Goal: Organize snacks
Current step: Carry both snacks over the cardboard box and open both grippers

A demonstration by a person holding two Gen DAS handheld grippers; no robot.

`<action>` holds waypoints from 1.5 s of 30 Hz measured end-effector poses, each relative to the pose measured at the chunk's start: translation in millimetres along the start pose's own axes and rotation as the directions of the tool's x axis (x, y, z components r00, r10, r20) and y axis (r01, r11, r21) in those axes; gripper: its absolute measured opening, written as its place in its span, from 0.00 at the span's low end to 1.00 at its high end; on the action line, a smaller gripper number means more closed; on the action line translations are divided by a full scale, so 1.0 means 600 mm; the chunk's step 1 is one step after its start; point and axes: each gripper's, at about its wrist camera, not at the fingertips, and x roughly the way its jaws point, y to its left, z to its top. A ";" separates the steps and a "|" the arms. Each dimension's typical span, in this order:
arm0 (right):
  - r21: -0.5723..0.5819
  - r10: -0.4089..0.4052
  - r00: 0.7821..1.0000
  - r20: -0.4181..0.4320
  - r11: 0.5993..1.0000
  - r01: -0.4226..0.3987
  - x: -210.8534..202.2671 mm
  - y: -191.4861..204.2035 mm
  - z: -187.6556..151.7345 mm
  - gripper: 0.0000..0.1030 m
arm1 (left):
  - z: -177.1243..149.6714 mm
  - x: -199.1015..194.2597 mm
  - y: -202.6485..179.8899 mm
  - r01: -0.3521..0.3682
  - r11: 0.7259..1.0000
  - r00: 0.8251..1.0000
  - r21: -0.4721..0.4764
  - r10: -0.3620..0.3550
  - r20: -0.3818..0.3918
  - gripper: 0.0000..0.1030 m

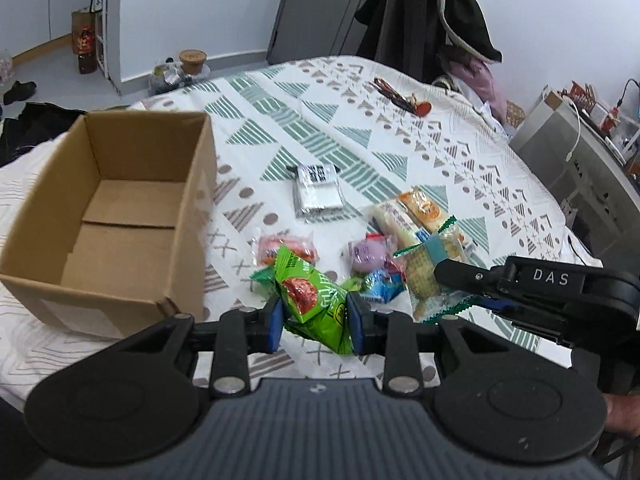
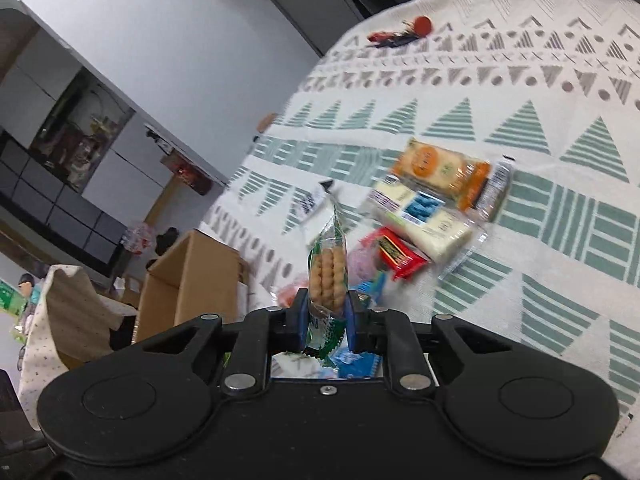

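Patterned in green and grey triangles, the tablecloth [image 1: 328, 128] is spread under a scatter of wrapped snacks. At the left gripper [image 1: 316, 314], a green snack packet [image 1: 310, 300] is pinched between the blue pads [image 1: 276, 322], lifted just beside the open cardboard box [image 1: 116, 216], whose inside is seen bare. Over at the right gripper [image 2: 327, 316], a clear biscuit packet [image 2: 327, 272] is clamped upright between closed-in fingers, the round biscuits stacked in view. Left on the cloth are an orange cracker pack [image 2: 438, 168], a white bar [image 2: 424, 220] touching it, a red packet [image 2: 396, 254] and a silver pouch [image 1: 318, 192] set apart from the rest. A dark jacket [image 1: 432, 16] is draped behind the table.
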 end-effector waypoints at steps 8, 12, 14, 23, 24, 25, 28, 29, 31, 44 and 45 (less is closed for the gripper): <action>-0.049 0.068 0.996 0.049 0.997 -0.066 -0.001 0.042 0.008 0.17 | 0.015 -0.038 0.031 -0.037 0.999 0.998 -0.023 0.039 0.054 0.31; -0.082 0.099 0.993 0.062 0.992 -0.094 0.007 0.071 0.010 0.17 | 0.027 -0.055 0.049 -0.057 0.998 0.995 -0.041 0.060 0.082 0.31; -0.094 0.112 0.991 0.068 0.990 -0.105 0.013 0.084 0.011 0.17 | 0.034 -0.063 0.058 -0.066 0.997 0.993 -0.050 0.070 0.093 0.31; -0.156 0.177 0.983 0.052 0.974 -0.167 0.041 0.138 0.007 0.17 | 0.058 -0.092 0.109 -0.119 0.989 0.984 -0.084 0.129 0.126 0.31; -0.162 0.181 0.983 0.046 0.972 -0.171 0.046 0.145 0.007 0.17 | 0.061 -0.094 0.118 -0.125 0.988 0.982 -0.092 0.136 0.128 0.31; -0.165 0.186 0.982 0.041 0.970 -0.177 0.052 0.152 0.007 0.17 | 0.063 -0.096 0.126 -0.130 0.987 0.981 -0.099 0.143 0.130 0.31; -0.174 0.199 0.980 0.028 0.966 -0.191 0.065 0.170 0.003 0.17 | 0.071 -0.100 0.150 -0.146 0.981 0.977 -0.125 0.163 0.137 0.31; -0.176 0.204 0.979 0.022 0.964 -0.197 0.070 0.176 0.002 0.17 | 0.072 -0.100 0.157 -0.149 0.980 0.976 -0.134 0.168 0.137 0.31; -0.184 0.211 0.977 0.013 0.961 -0.205 0.080 0.184 0.001 0.17 | 0.076 -0.099 0.171 -0.156 0.976 0.975 -0.150 0.177 0.134 0.31; -0.202 0.254 0.965 -0.073 0.943 -0.263 0.116 0.222 -0.028 0.17 | 0.074 -0.057 0.221 -0.165 0.963 0.981 -0.211 0.182 0.061 0.34; -0.208 0.254 0.964 -0.078 0.942 -0.265 0.118 0.225 -0.030 0.17 | 0.073 -0.056 0.222 -0.171 0.962 0.980 -0.214 0.188 0.059 0.34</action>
